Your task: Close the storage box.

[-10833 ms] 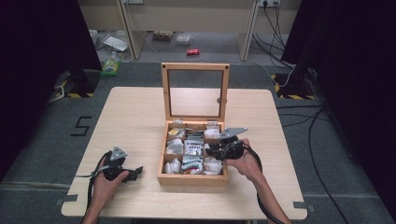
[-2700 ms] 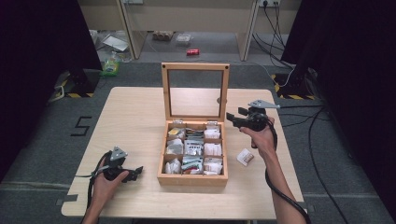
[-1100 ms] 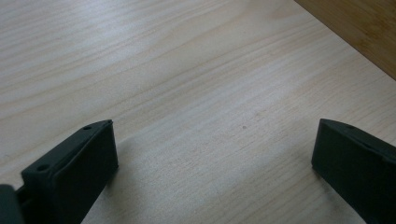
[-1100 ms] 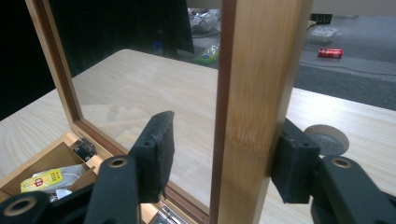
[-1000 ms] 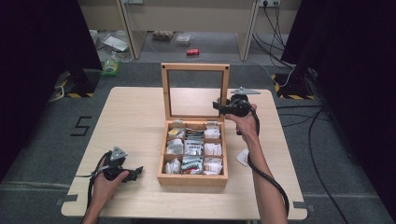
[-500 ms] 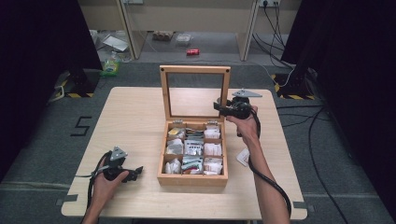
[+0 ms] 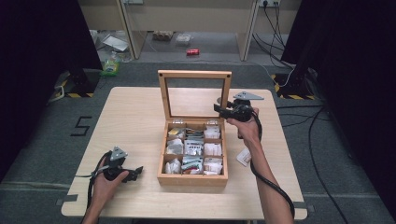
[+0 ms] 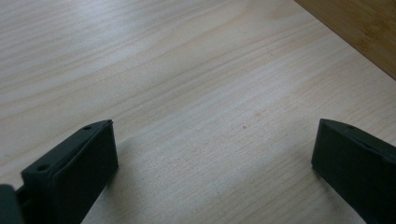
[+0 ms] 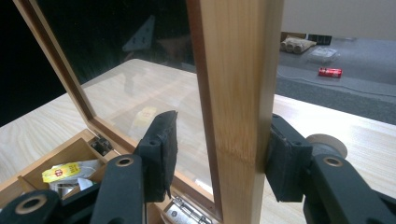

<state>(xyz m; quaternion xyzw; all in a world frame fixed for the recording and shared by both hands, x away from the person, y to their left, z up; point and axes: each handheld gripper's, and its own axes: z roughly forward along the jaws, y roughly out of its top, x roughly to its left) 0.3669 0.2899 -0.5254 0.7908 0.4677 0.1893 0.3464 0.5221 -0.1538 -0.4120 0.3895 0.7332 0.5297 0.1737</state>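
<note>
So nearest the person, the left gripper (image 7: 134, 173) is parked flat on the pale wooden table (image 7: 135, 116), jaws spread wide with just bare tabletop between them. Beside it sits the open bamboo tea box (image 7: 192, 161), compartments stuffed with tea bags (image 7: 192, 148). Behind that, the box's glass-paned wooden lid (image 7: 194, 74) stands upright, and the right gripper (image 7: 220, 108) straddles its right frame post: one pad looks pressed on the outer face, the other a hair off the inner side. A lone packet (image 7: 243, 157) lies right of the box.
</note>
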